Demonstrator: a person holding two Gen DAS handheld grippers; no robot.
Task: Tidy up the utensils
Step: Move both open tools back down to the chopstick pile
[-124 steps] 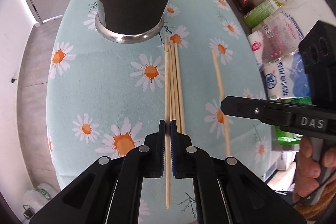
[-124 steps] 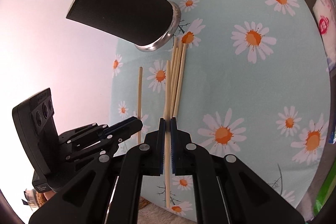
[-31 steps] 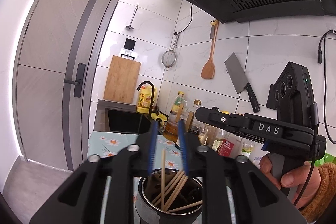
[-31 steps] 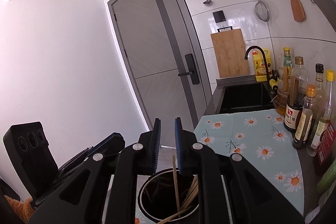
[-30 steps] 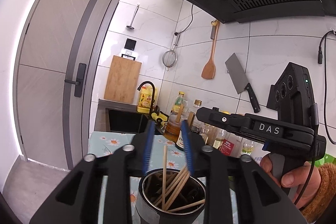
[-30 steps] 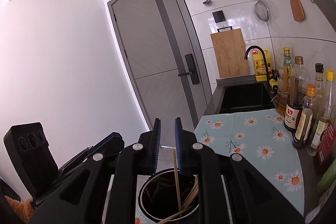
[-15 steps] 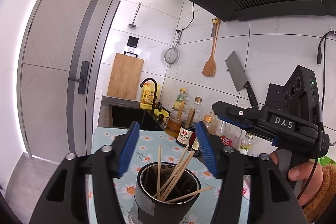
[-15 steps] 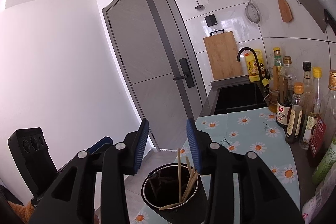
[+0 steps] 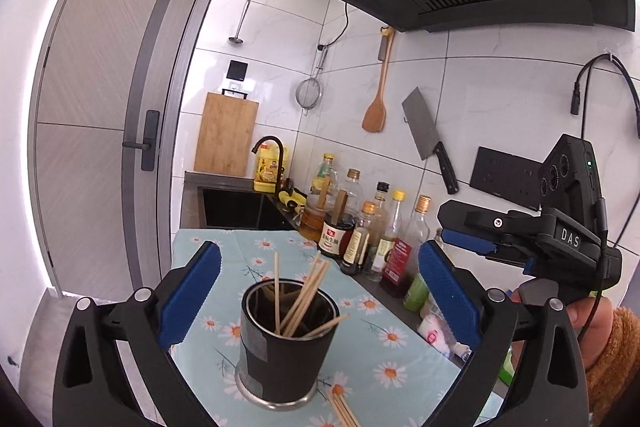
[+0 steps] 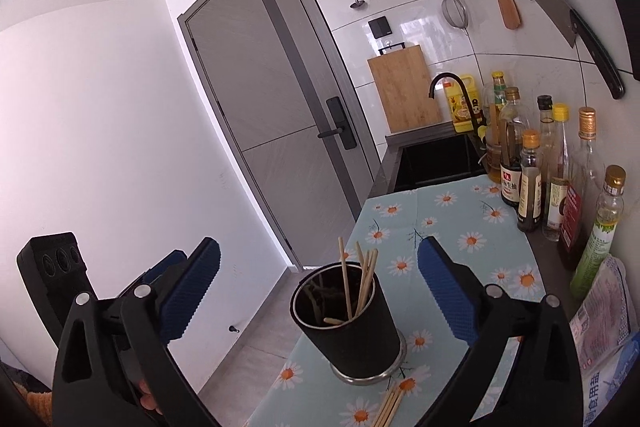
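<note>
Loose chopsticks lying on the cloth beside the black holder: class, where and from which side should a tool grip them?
Grip the chopsticks across the shaft, probably from above. They lie flat and bunched beside the holder; pinch an outer stick, clear of the holder's base.

The cup point(image 9: 286, 343) stands on the counter point(image 9: 384, 351) with chopsticks point(image 9: 304, 297) leaning in it. More loose chopsticks point(image 9: 342, 411) lie on the counter at the cup's five o'clock, just beside its base. A row of bottles point(image 9: 370, 239) stands at the cup's one o'clock along the wall. The sink point(image 9: 236, 207) lies behind the cup at twelve o'clock, a cutting board point(image 9: 226, 135) upright behind it. A door point(image 9: 108, 131) stands at ten o'clock.
</note>
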